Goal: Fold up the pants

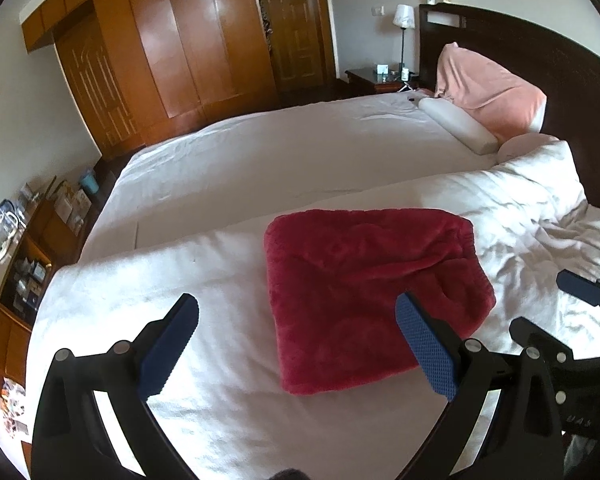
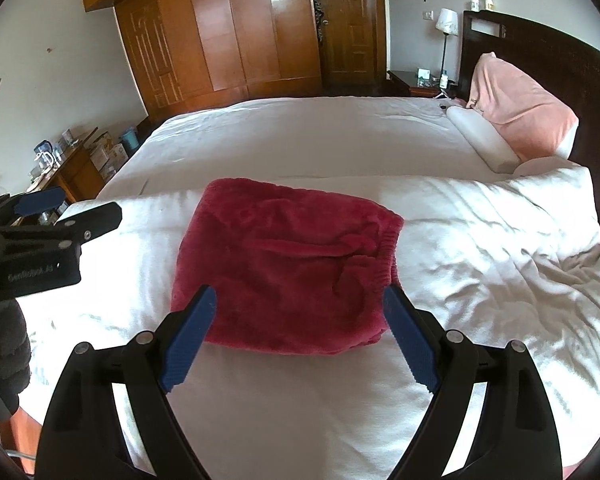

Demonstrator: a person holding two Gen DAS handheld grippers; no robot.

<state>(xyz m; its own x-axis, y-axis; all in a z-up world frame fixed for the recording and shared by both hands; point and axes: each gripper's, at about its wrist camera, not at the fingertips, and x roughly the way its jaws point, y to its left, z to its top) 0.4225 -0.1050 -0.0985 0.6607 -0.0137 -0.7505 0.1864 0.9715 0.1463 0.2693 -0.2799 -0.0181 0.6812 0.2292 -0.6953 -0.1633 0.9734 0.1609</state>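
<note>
Red pants (image 2: 284, 264) lie folded into a thick square on the white duvet (image 2: 480, 240) at the near side of the bed, elastic waistband toward the headboard (image 2: 540, 48). Right claw (image 2: 300, 304) spread wide and empty, hanging above the pants' near edge, a blue pad on either side, neither pressing the cloth. Left claw (image 1: 298, 312) likewise wide and empty, off the pants' near left corner: its right finger (image 1: 424, 344) overlaps the red cloth in view, its left over bare duvet.

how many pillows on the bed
2: a pink pillow propped against the headboard, and a white bolster pillow lying before it. More may hide behind the duvet.
</note>
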